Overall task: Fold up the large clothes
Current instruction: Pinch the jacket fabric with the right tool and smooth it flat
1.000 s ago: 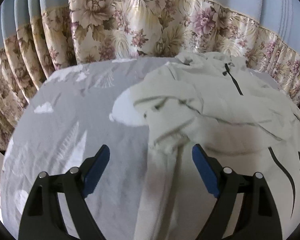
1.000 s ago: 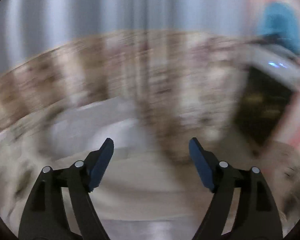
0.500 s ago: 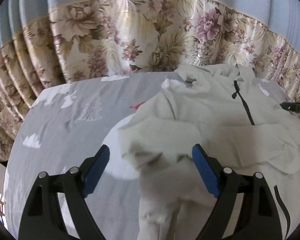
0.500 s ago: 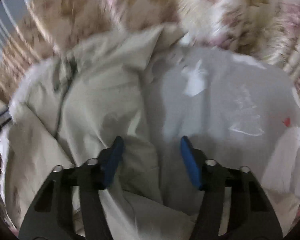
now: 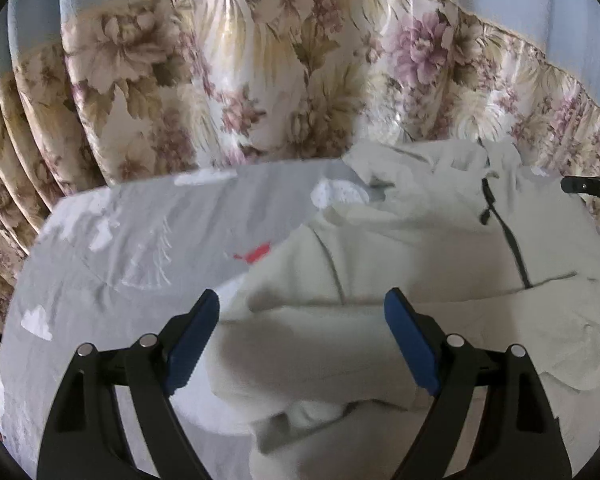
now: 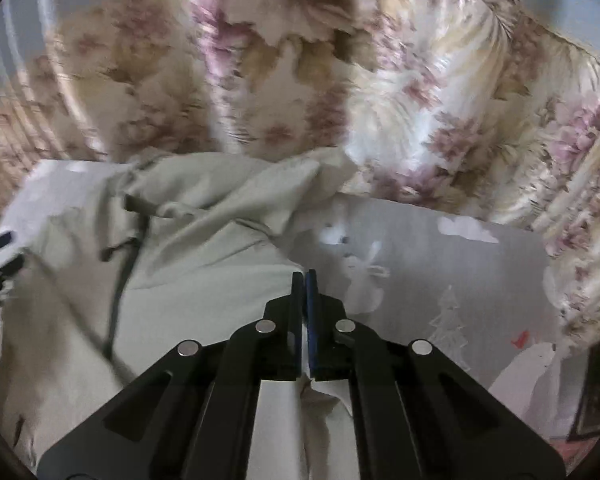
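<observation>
Both of the 2 wrist views look forward and slightly down, low and close over the grey bedsheet (image 5: 112,248), toward the floral curtain (image 5: 260,80) at the far side. They share the pale jacket (image 5: 420,248), right in the left view, left in the right.

The jacket (image 5: 400,264) is pale matt cloth, soft and creased. The bed sheet (image 5: 140,240) is grey matt cotton-like cloth — slightly wrinkled. The flowered curtain (image 5: 260,80) looks satin, glossy. Gripper fingers (image 5: 192,332) — matt plastic.
</observation>
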Tool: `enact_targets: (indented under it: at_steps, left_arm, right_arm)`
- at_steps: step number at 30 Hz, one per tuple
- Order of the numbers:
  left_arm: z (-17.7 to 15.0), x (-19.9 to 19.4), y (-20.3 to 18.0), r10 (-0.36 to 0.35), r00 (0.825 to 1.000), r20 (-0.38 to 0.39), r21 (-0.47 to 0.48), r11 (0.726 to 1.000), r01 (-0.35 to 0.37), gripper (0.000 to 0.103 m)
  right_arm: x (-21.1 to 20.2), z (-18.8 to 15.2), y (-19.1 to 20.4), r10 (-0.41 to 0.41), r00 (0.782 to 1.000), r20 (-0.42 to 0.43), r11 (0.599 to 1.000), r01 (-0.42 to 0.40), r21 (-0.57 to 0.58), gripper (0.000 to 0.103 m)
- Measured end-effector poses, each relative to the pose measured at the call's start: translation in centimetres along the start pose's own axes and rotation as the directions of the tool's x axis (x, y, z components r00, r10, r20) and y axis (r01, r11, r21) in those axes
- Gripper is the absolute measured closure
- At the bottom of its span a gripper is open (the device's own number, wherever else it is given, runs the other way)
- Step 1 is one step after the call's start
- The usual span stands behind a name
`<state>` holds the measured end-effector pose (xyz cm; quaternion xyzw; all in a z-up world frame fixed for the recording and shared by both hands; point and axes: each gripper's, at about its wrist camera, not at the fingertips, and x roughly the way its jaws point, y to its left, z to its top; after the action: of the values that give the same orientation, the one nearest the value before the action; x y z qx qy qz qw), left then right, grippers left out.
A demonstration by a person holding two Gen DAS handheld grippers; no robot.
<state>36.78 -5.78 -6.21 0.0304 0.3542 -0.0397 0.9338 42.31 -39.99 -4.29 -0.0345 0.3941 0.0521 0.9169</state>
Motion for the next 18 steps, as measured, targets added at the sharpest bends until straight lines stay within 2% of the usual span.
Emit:
enact_targets:
  at_steps: [3, 5, 6, 7, 8, 9, 10, 12, 14, 16, 18]
  left_arm:
    - [0.6, 1.3, 0.0, 0.018, 1.000, -0.011, -0.006, 1.000, -0.018, 0.018]
    - [0.5, 3.2, 0.0, 0.051, 0.997, -0.053, 0.010, 0.999, -0.051, 0.018]
    - [0.3, 4.1, 0.2, 0.052, 0.995, -0.081, 0.005, 0.999, -0.052, 0.016]
    - [0.0, 4.7, 0.5, 0.037, 0.994, -0.099, -0.010, 0.999, -0.038, 0.016]
    - [-0.1, 4.9, 1.0, 0.021, 0.994, -0.104, -0.035, 0.999, -0.024, 0.013]
    - [-0.2, 4.9, 1.3, 0.023, 0.994, -0.104, -0.044, 0.999, -0.027, 0.011]
    - [-0.2, 4.8, 1.4, 0.029, 0.994, -0.101, -0.039, 0.999, -0.033, 0.011]
    - [-0.3, 3.6, 1.4, 0.046, 0.996, -0.079, -0.016, 0.999, -0.048, 0.011]
    - [-0.8, 1.3, 1.7, 0.002, 0.999, -0.038, -0.014, 1.000, -0.003, 0.012]
    - [-1.5, -0.7, 2.0, 0.005, 1.000, -0.007, 0.005, 1.000, -0.005, 0.012]
    - [-3.0, -2.3, 2.9, 0.003, 1.000, -0.008, -0.001, 1.000, -0.003, 0.012]
  right_arm:
    - [2.6, -0.9, 0.1, -0.120, 0.992, -0.027, 0.993, 0.120, -0.016, 0.101]
    - [3.1, -2.0, -0.1, -0.135, 0.991, -0.013, 0.991, 0.135, 0.013, 0.100]
    - [2.8, -2.3, -0.3, -0.139, 0.990, -0.001, 0.989, 0.139, 0.040, 0.094]
    - [2.2, -2.5, -0.5, -0.145, 0.989, 0.011, 0.986, 0.144, 0.082, 0.078]
    - [1.4, -2.7, -0.5, -0.149, 0.989, 0.025, 0.984, 0.146, 0.102, 0.067]
    - [-0.4, -2.9, -0.1, -0.137, 0.988, 0.077, 0.985, 0.127, 0.118, 0.047]
    - [-2.4, -3.5, 0.3, -0.117, 0.986, 0.118, 0.987, 0.103, 0.123, 0.038]
    - [-5.8, -5.1, 1.7, -0.048, 0.990, 0.136, 0.993, 0.032, 0.114, 0.035]
    - [-8.0, -7.7, 3.2, 0.027, 0.995, 0.095, 0.994, -0.036, 0.099, 0.034]
    - [-8.7, -10.1, 4.4, 0.045, 0.997, 0.057, 0.995, -0.050, 0.084, 0.033]
    - [-8.5, -12.3, 5.4, 0.095, 0.995, 0.016, 0.992, -0.096, 0.081, 0.033]
